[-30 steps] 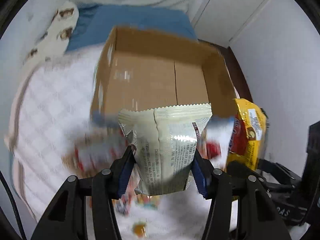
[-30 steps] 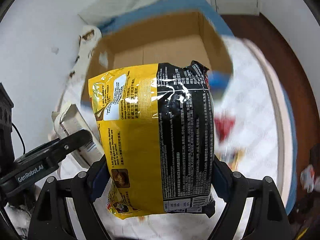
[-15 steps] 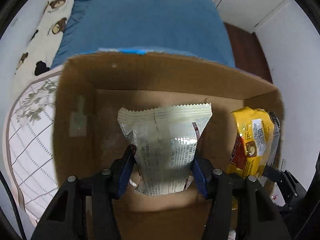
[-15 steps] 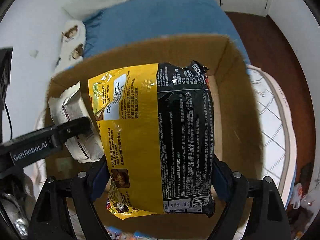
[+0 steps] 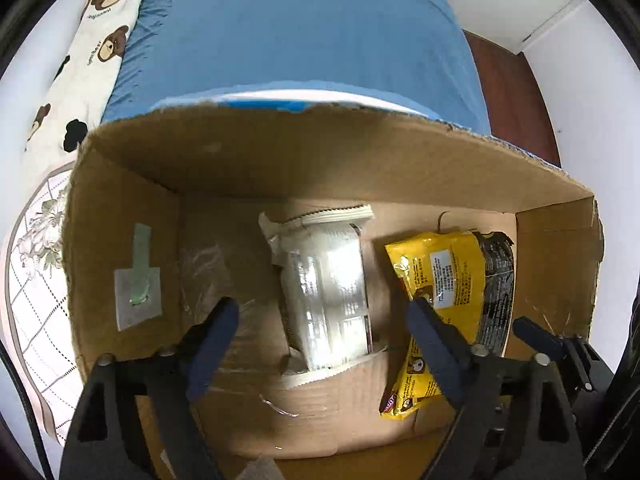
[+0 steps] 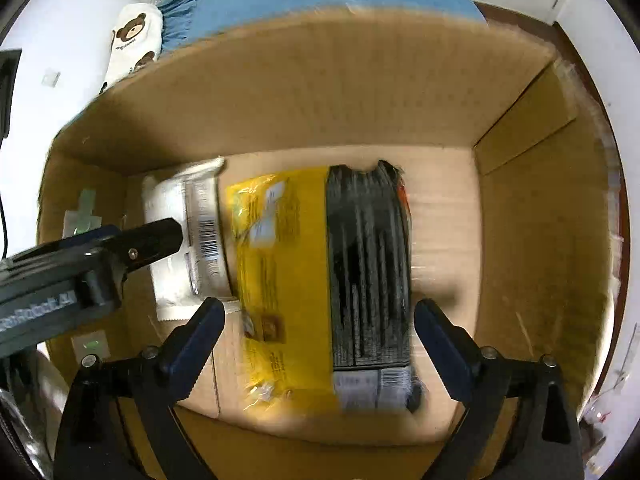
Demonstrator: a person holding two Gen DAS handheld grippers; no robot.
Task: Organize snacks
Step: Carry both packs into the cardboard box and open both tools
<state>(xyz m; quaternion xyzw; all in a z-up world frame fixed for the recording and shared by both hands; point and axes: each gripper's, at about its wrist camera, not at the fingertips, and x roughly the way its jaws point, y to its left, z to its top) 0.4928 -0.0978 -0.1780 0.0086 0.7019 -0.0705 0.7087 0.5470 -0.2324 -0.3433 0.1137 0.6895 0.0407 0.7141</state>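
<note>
Both grippers point down into an open cardboard box (image 5: 320,152) (image 6: 304,92). A white snack packet (image 5: 328,292) (image 6: 188,236) lies on the box floor, left of a yellow and black packet (image 5: 452,280) (image 6: 324,280). My left gripper (image 5: 322,306) hangs above the white packet with its jaws opening; the pads stand clear of the packet. My right gripper (image 6: 316,306) is over the yellow and black packet, which looks blurred. Its jaws are opening too and do not press on the packet. In the right wrist view the left gripper's finger (image 6: 148,240) reaches in from the left.
The box stands on a bed with a blue sheet (image 5: 296,28) behind it. A bear-print pillow (image 5: 92,52) lies at the far left and a white quilted cover (image 5: 32,272) beside the box. A dark wooden floor (image 5: 516,92) and white walls are at the right.
Both grippers came down over the box and into it. Each then let go of its packet: the white one and the yellow and black one now lie on the box floor.
</note>
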